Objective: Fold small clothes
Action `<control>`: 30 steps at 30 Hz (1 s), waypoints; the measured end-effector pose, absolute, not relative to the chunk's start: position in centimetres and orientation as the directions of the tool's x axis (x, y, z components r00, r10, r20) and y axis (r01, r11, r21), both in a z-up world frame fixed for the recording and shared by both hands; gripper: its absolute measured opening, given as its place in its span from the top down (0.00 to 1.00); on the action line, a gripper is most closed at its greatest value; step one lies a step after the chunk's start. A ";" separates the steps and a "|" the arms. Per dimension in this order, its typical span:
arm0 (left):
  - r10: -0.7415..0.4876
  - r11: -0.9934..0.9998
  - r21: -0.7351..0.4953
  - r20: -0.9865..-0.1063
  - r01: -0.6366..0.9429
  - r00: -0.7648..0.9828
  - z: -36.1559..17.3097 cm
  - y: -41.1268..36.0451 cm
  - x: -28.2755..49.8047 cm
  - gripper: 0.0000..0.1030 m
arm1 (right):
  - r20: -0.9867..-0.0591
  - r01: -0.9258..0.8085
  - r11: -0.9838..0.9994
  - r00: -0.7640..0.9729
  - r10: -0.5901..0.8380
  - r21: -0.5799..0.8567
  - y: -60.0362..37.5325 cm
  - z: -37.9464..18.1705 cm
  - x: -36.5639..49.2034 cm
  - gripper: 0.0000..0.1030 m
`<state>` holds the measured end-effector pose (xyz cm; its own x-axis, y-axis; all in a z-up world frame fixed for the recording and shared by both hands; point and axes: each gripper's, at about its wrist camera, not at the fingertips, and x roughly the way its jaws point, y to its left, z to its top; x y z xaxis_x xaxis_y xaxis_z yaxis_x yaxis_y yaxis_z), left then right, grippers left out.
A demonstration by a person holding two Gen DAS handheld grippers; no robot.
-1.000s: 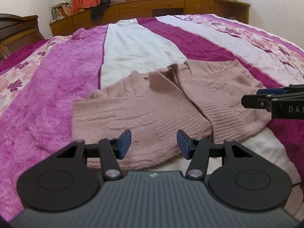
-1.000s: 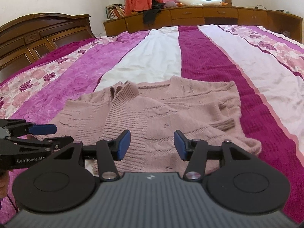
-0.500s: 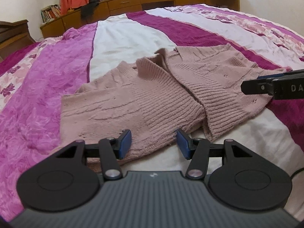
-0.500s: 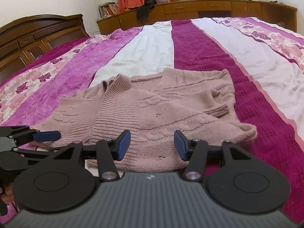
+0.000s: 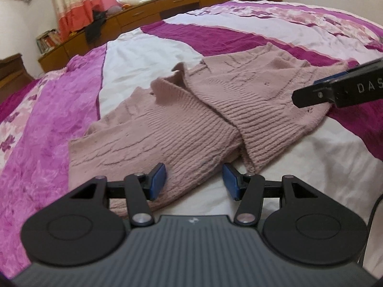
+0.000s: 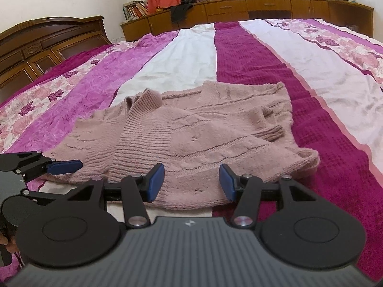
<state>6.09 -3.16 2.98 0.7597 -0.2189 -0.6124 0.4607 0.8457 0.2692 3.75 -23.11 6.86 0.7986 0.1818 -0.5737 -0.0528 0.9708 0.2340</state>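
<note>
Between the spread pads, nothing pinched: left gripper [image 5: 194, 181] over near hem of the pink sweater [image 5: 182, 129], garment ahead at twelve o'clock (long axis nine-to-three). Right gripper [image 6: 192, 182], likewise spread, equally near its hem. Sweater lies on the striped bedspread [image 6: 251, 55].

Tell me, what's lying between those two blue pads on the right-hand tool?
In the right wrist view, the near hem of the pink knitted sweater lies in the gap of the right gripper, which is open. Neither pad presses on it.
</note>
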 end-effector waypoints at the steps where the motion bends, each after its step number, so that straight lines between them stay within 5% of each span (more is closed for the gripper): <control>1: -0.220 0.841 0.277 -0.611 0.466 0.760 2.9 -3.3 6.1 0.47 | -0.575 -0.054 0.971 0.797 0.183 0.234 -23.2 6.8 3.7 0.43; 6: -0.212 0.827 0.315 -0.591 0.465 0.778 2.7 -3.7 6.6 0.48 | -0.584 -0.088 0.974 0.788 0.197 0.209 -22.7 6.9 3.6 0.43; 7: -0.219 0.828 0.308 -0.591 0.468 0.777 2.9 -3.6 6.7 0.68 | -0.586 -0.102 0.975 0.785 0.201 0.198 -22.6 6.9 3.5 0.43; 9: -0.242 0.840 0.268 -0.593 0.472 0.768 3.5 -3.1 6.9 0.80 | -0.594 -0.135 0.976 0.776 0.212 0.171 -22.2 7.0 3.4 0.43; 17: -0.309 0.892 0.090 -0.594 0.443 0.743 4.6 -0.8 7.7 0.81 | -0.626 -0.322 0.947 0.740 0.246 -0.008 -18.8 6.6 2.7 0.43; 30: -0.306 0.899 0.070 -0.606 0.433 0.734 4.4 -0.1 8.2 0.80 | -0.633 -0.370 0.916 0.750 0.194 -0.157 -16.6 5.4 3.5 0.43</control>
<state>8.19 -0.05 4.38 0.7340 -0.3065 -0.6061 0.4331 0.8986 0.0700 3.49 -16.56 5.44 0.7497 0.1941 -0.6326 -0.3698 0.9157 -0.1572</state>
